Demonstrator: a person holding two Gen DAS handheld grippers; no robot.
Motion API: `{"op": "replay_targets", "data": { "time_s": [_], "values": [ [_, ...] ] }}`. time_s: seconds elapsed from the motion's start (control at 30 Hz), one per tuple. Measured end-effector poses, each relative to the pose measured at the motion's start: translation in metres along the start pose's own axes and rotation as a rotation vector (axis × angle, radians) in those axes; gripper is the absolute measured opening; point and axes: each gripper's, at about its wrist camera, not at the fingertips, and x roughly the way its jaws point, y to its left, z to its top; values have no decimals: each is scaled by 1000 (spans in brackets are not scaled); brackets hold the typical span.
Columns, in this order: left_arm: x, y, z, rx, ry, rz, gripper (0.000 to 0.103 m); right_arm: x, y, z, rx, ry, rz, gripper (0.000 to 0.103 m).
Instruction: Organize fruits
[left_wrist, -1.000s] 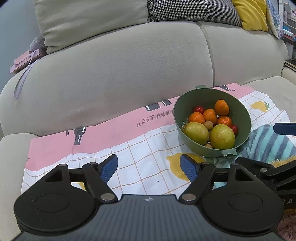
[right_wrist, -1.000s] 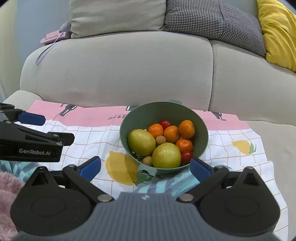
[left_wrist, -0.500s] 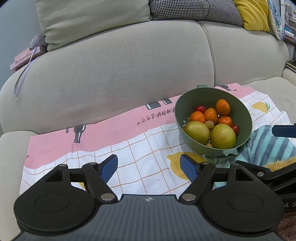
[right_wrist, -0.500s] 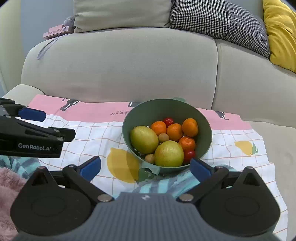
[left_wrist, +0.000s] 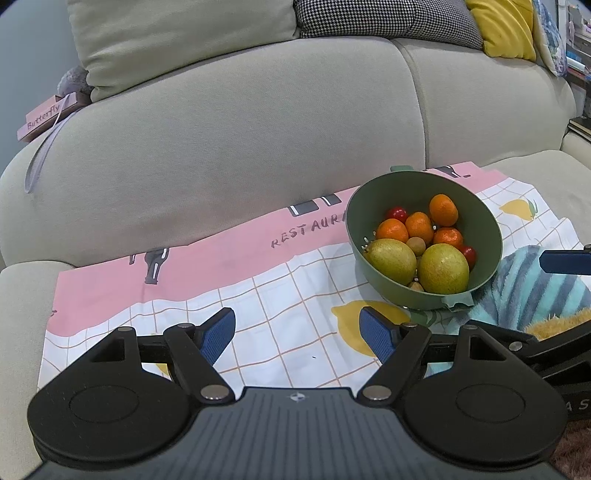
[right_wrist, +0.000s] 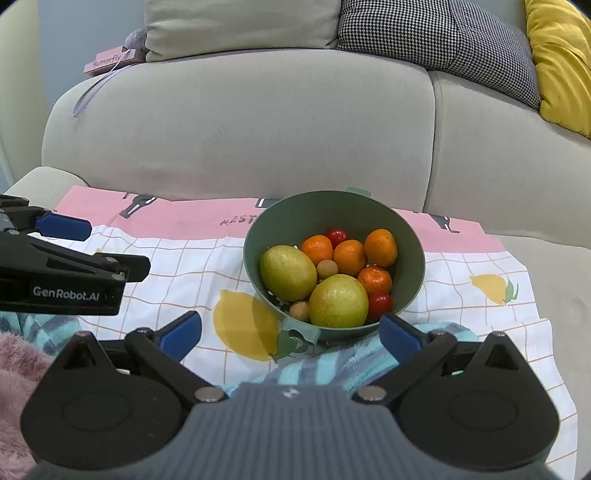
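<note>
**Fruit bowl on sofa cloth, both claws empty**

Smooth green bowl (right_wrist: 334, 221) on checked cloth (left_wrist: 280, 314) holds pears, mandarins, cherry tomatoes. Left claw (left_wrist: 297, 332) wide over bare cloth; right claw (right_wrist: 290, 334) wide just before the bowl's near rim.

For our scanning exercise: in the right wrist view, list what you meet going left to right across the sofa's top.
Pink Butterfly book → pale grey-green cushion → houndstooth cushion → yellow cushion.

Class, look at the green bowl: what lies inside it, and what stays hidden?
Inside the green bowl: two yellow-green fruits, four oranges, two red fruits and two small brown ones. The bowl's bottom beneath the pile is covered.
</note>
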Motion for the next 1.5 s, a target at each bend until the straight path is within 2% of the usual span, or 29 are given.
{"op": "replay_targets", "data": {
  "time_s": [0.73,0.97,1.5],
  "values": [
    [3,1,0,-2,13,-6,90,5,3,-1,6,31,-3,99],
    [2,0,0,-3,10,-30,90,6,3,-1,4,33,-5,99],
    [-1,1,1,-5,3,-22,90,6,3,-2,-1,33,-8,99]
  ]
}}
